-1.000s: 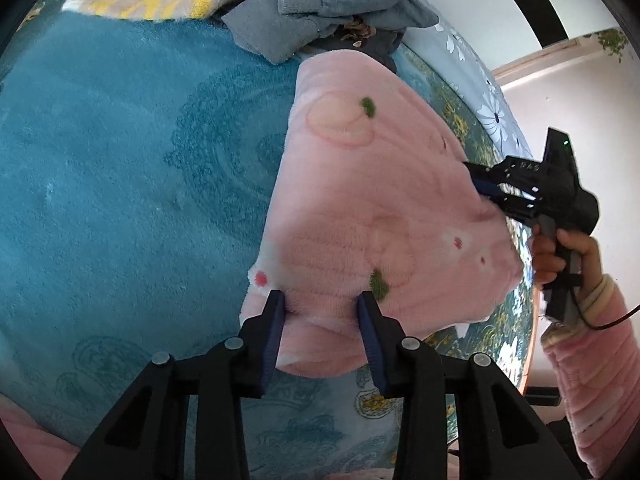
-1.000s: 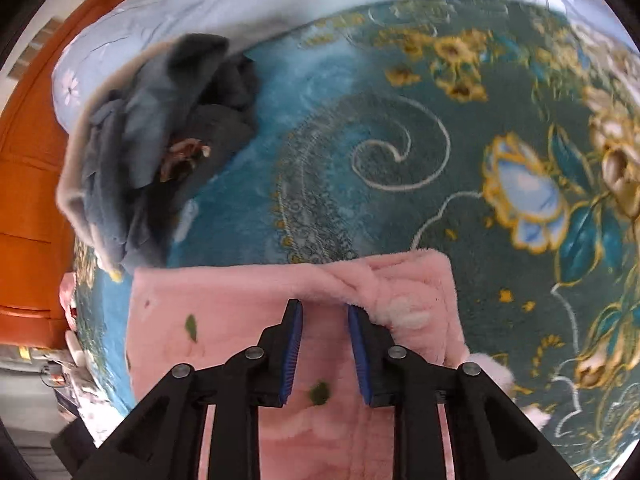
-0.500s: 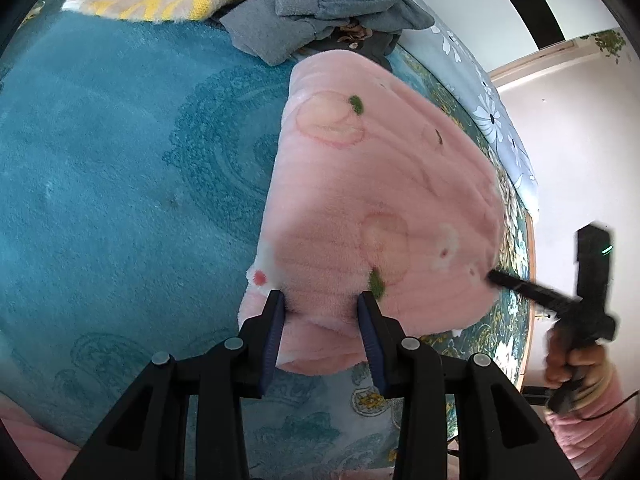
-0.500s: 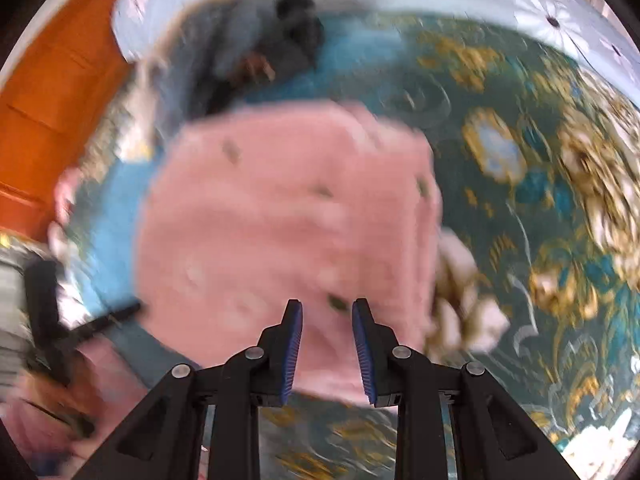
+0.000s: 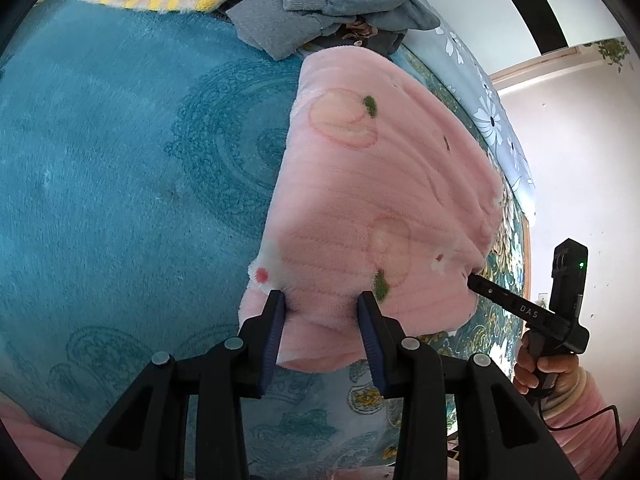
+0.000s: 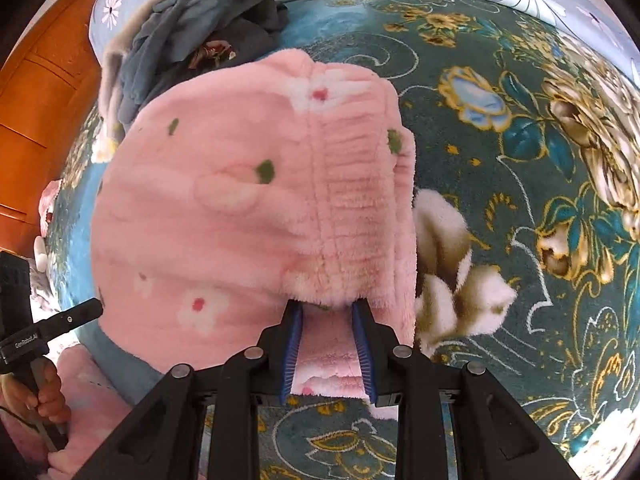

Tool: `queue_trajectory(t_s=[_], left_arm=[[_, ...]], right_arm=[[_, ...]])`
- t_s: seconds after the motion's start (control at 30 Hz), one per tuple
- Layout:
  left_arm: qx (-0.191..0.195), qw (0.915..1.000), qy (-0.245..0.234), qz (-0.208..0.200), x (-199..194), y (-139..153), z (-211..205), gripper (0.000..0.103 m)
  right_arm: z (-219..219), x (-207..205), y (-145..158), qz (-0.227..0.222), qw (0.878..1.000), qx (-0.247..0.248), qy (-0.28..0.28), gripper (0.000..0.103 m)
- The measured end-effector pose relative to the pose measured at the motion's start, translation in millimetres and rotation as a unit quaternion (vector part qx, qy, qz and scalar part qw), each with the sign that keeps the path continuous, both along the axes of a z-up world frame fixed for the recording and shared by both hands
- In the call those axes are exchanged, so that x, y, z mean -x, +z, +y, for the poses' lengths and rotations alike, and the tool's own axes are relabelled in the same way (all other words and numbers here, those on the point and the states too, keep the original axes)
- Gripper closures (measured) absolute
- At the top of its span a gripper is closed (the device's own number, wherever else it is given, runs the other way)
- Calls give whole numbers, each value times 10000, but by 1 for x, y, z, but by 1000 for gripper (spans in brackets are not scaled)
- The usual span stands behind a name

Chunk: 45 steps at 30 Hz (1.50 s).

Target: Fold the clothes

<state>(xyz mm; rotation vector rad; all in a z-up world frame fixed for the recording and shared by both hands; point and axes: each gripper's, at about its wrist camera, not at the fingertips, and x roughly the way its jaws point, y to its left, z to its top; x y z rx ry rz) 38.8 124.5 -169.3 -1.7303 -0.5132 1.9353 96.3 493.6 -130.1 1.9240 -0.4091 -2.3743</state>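
On the bed, over a teal flowered blanket (image 5: pixel 100 168), the pink fleece garment (image 5: pixel 384 200) hangs lifted between both grippers. Left gripper (image 5: pixel 322 300) is clamped on one near corner w/ fleece bunched between its blue pads; the right gripper (image 6: pixel 327 312) pinches the ribbed waistband edge the same way. In the left view its tip goes into the garment's opposite near corner. Probably gripped at two corners so the cloth spreads taut & hangs w/o sagging in the middle, so it's easier to line up edges for a fold. Layers already look doubled under the top sheet, so prob. mid-fold, tho can't say how far. A pile of grey clothes (image 5: pixel 328 4) sits at the far end, just beyond the pink one, likely kept apart as the to-do or other stack.
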Motion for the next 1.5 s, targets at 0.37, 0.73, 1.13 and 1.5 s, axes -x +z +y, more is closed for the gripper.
queue_trajectory(t_s=[0.37, 0.73, 1.13, 1.5], left_arm=[[-121, 9989, 358, 286, 8, 25, -12, 64], [294, 9986, 304, 312, 36, 21, -10, 46], [46, 9989, 477, -20, 53, -6, 12, 38], [-56, 9994, 318, 138, 47, -8, 16, 65]], right_arm=[[0, -3, 4, 71, 9996, -178, -201, 71], [-10, -9, 38, 451, 9989, -115, 6, 38], [48, -11, -8, 279, 9682, 1444, -2022, 30], [48, 1, -30, 212, 9551, 2039, -2140, 41]])
